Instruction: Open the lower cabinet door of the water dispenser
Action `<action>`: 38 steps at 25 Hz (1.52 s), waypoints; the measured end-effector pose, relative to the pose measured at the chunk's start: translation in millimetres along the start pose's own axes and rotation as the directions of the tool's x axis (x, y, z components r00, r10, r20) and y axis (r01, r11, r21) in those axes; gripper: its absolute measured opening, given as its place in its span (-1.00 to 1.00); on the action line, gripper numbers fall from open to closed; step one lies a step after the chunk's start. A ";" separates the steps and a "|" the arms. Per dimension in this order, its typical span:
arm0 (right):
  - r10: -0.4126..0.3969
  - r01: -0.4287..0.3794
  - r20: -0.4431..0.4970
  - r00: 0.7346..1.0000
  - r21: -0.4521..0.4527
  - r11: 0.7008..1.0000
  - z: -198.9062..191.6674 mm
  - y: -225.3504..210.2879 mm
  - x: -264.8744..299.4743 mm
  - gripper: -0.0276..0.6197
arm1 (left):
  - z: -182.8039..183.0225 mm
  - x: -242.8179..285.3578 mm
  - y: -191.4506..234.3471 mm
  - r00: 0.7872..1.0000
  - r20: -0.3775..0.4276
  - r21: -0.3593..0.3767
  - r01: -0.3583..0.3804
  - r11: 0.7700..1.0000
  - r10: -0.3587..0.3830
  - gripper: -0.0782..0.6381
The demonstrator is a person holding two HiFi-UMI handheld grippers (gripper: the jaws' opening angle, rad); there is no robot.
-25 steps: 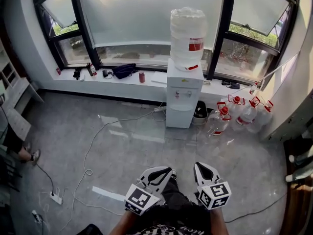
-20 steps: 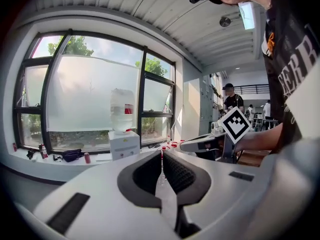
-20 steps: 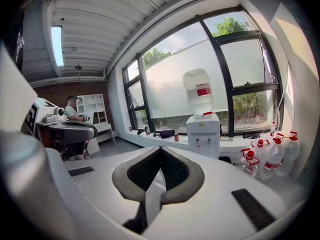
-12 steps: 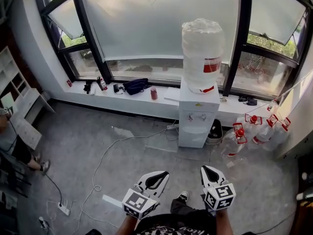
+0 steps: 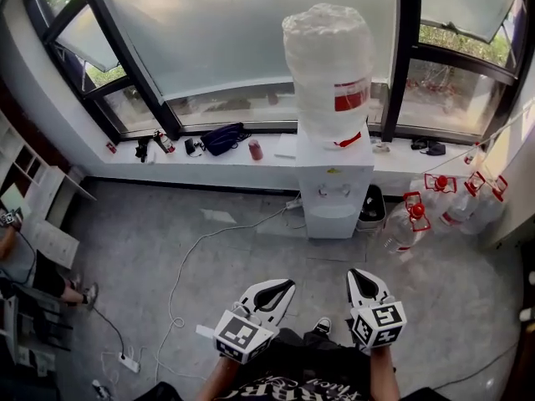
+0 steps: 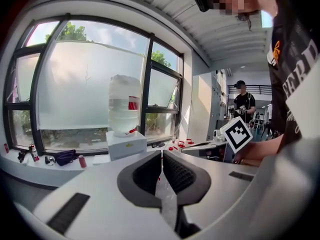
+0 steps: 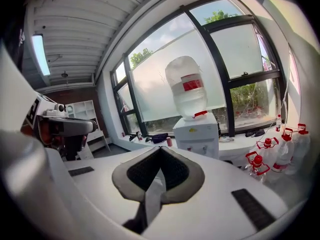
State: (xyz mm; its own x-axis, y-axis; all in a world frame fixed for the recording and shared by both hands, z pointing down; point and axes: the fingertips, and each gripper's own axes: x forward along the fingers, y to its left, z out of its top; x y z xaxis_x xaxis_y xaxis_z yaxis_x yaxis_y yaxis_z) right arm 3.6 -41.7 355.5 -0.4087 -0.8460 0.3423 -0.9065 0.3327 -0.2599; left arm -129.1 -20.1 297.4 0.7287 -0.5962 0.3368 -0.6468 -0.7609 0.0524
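The white water dispenser (image 5: 334, 192) stands against the window sill with a large wrapped bottle (image 5: 328, 72) on top. Its lower cabinet door (image 5: 333, 220) is closed. Both grippers are held low at the frame's bottom, well short of the dispenser. My left gripper (image 5: 282, 286) is shut and empty, and my right gripper (image 5: 359, 276) is shut and empty too. In the left gripper view the dispenser (image 6: 126, 145) lies beyond the closed jaws of the left gripper (image 6: 162, 153). In the right gripper view the dispenser (image 7: 198, 134) is ahead of the right gripper (image 7: 161, 149).
Several spare water jugs with red caps (image 5: 435, 203) stand right of the dispenser, and a black bin (image 5: 370, 210) sits beside it. A white cable (image 5: 191, 261) runs across the floor to a power strip (image 5: 128, 362). A bag (image 5: 224, 138) lies on the sill. A seated person (image 5: 29, 270) is at the left.
The person has walked toward the dispenser, which now looks larger and nearer. Both grippers came forward together and stayed shut.
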 end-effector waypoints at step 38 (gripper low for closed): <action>-0.414 0.420 -0.126 0.901 0.025 0.907 -47.1 -187.7 184.3 -0.82 | -37.1 254.2 127.5 0.753 -0.268 0.149 0.648 0.747 -0.601 -0.73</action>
State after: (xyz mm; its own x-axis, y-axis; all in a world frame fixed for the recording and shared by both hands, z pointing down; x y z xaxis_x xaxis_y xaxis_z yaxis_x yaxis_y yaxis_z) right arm 93.4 -240.4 509.9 -0.0063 -0.8477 0.5304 -0.9914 -0.0642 -0.1144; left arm -34.7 -259.2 424.6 0.8773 0.0764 0.4738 0.0230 -0.9928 0.1175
